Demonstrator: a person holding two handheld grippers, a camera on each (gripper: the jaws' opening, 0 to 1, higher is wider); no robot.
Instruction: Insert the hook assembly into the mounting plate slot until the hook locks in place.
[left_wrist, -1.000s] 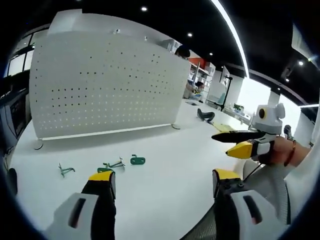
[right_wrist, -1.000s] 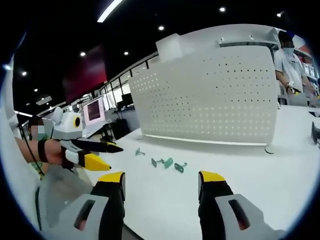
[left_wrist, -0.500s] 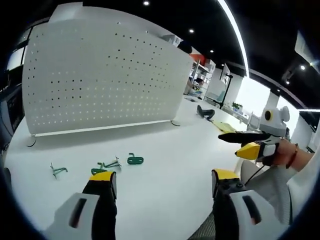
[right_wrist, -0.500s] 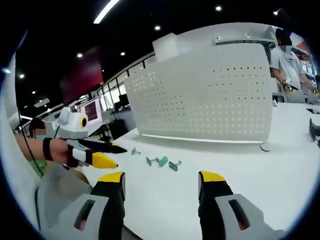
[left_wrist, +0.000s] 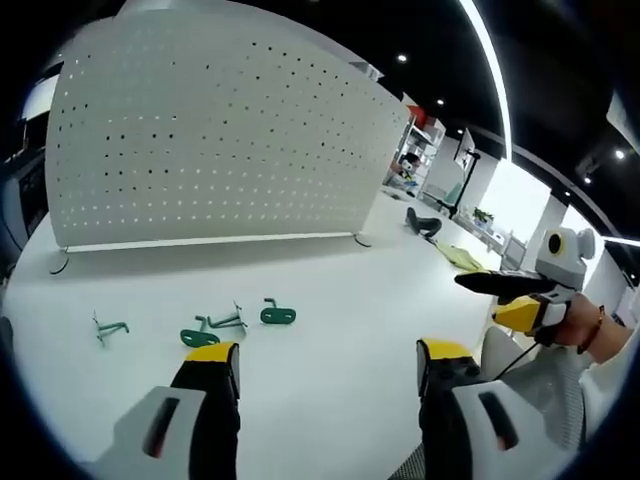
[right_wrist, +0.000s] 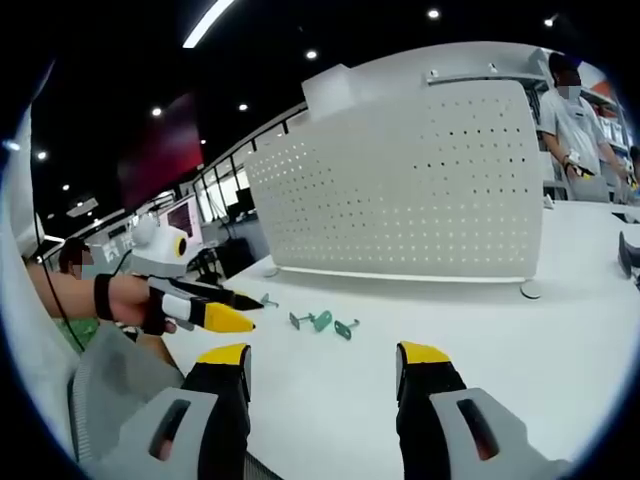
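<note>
Approach step: left gripper (left_wrist: 318, 365) and right gripper (right_wrist: 325, 365) both agape, empty, above the surface (left_wrist: 340, 300). Green hooks (left_wrist: 240, 322) lie loose before the pegboard (left_wrist: 210, 140). Next move likely: descend on one hook.

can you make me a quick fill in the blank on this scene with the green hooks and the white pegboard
1. The small green metal hooks lie on the white ____.
2. The white perforated pegboard panel stands ____ on the table.
3. The left gripper has its jaws ____ and holds nothing.
4. The right gripper holds ____.

Missing words: table; upright; open; nothing
</note>
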